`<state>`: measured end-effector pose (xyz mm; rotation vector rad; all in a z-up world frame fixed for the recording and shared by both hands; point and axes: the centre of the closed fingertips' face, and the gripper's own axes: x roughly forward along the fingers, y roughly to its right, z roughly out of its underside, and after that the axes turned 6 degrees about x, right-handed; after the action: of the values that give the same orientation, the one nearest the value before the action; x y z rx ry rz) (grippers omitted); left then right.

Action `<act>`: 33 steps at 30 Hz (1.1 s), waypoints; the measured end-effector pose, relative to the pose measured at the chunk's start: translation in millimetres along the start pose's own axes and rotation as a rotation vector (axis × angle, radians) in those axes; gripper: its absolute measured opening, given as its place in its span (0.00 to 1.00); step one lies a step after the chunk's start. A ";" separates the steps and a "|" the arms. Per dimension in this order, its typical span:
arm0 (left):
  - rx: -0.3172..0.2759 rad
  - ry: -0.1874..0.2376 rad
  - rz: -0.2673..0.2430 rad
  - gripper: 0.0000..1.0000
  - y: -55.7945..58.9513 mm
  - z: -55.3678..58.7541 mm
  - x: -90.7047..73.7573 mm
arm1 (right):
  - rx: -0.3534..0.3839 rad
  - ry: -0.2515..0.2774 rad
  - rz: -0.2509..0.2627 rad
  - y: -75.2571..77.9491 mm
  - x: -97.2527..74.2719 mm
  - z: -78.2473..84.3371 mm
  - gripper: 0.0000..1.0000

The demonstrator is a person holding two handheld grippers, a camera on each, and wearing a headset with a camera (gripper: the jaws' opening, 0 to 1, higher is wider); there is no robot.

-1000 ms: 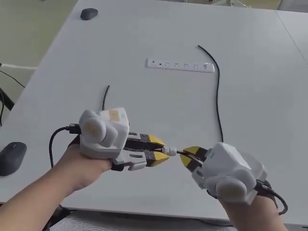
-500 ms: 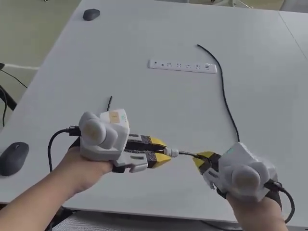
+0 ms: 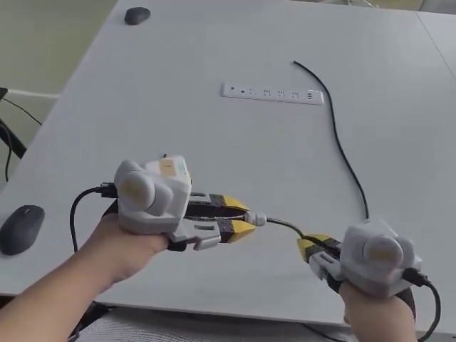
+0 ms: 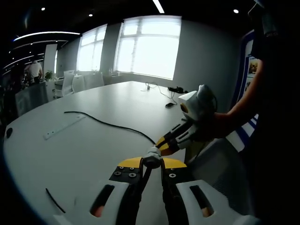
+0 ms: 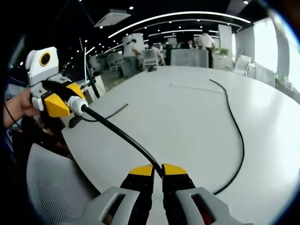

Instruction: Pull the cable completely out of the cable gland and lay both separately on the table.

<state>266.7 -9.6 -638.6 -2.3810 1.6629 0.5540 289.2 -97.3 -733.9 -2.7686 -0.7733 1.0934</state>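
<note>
Big white table (image 3: 178, 78), strip (image 3: 272, 93) upper middle, office windows (image 4: 150, 51) behind; left gripper (image 3: 244, 218) pinching gland (image 3: 258, 220), right gripper (image 3: 308, 246) pinching cable (image 3: 347, 158).

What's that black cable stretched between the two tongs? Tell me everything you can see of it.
The cable is thin, black, and looks rubber-sheathed. One part enters a white cable gland held in the left tongs; the right tongs are shut on it nearby. The rest trails in a curve across the grey table.
</note>
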 end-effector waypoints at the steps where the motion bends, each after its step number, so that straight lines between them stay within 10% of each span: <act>1: 0.003 -0.002 0.000 0.15 0.4 0.4 0.5 | 0.011 -0.002 0.001 -0.6 0.4 1.6 0.01; 14: 0.009 -0.010 -0.010 0.15 0.7 3.5 -1.0 | 0.037 0.008 -0.003 -2.1 -5.2 4.5 0.02; 33: -0.017 -0.018 -0.030 0.15 -1.1 8.4 -8.5 | -0.326 0.010 0.015 -13.3 -22.3 -9.4 0.07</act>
<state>263.5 1.2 -642.9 -2.4011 1.6186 0.5849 275.8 -95.2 -709.8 -3.0437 -1.0151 1.0375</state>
